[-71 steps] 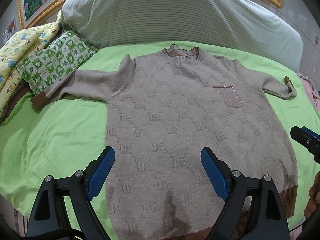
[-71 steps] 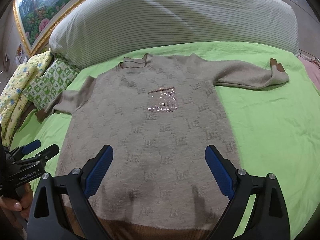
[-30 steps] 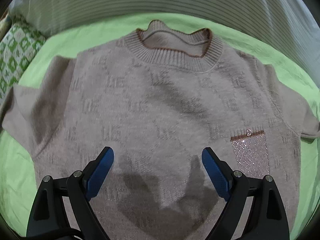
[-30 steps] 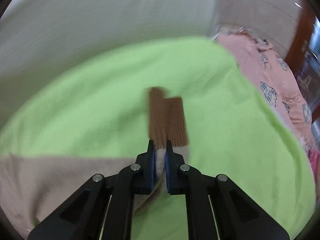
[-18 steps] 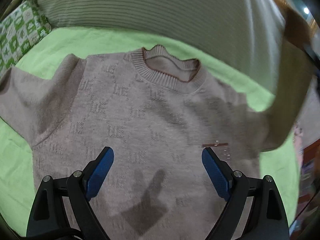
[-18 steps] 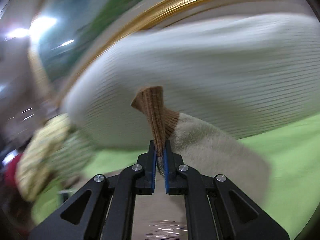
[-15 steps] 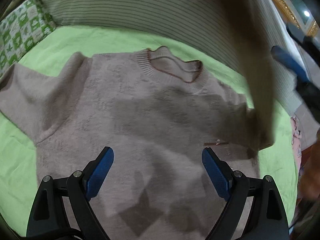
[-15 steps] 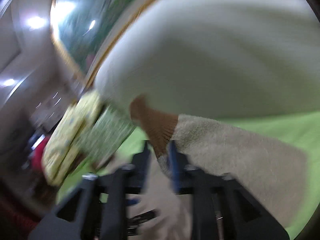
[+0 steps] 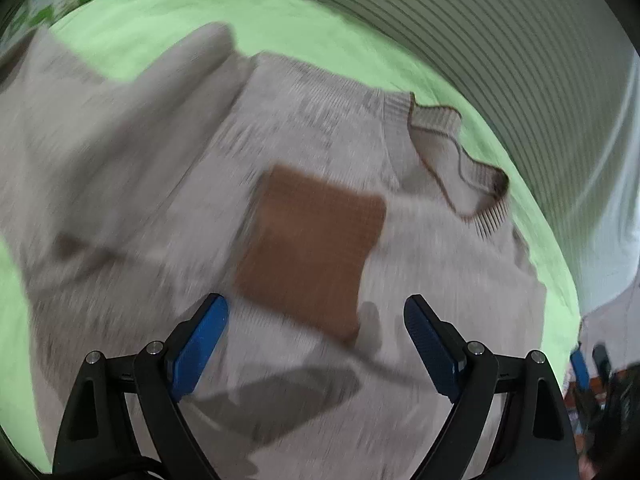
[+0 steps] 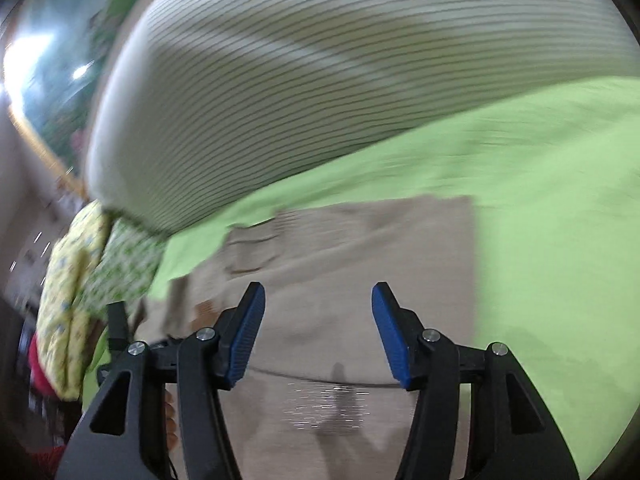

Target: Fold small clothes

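Note:
A beige knit sweater lies flat on a lime-green bed sheet. One sleeve is folded across its chest, and the sleeve's brown cuff rests just below the collar. My left gripper is open and empty, hovering just above the cuff. In the right wrist view the sweater shows a straight folded edge on its right side. My right gripper is open and empty above the sweater, near its sparkly pocket.
A large striped pillow lies along the head of the bed. Green-patterned and yellow bedding is piled at the left. The sheet stretches to the right of the sweater. Both views are motion-blurred.
My right gripper carried the sleeve cuff over the sweater, let it go on the chest and opened. My left gripper moved closer over the cuff.

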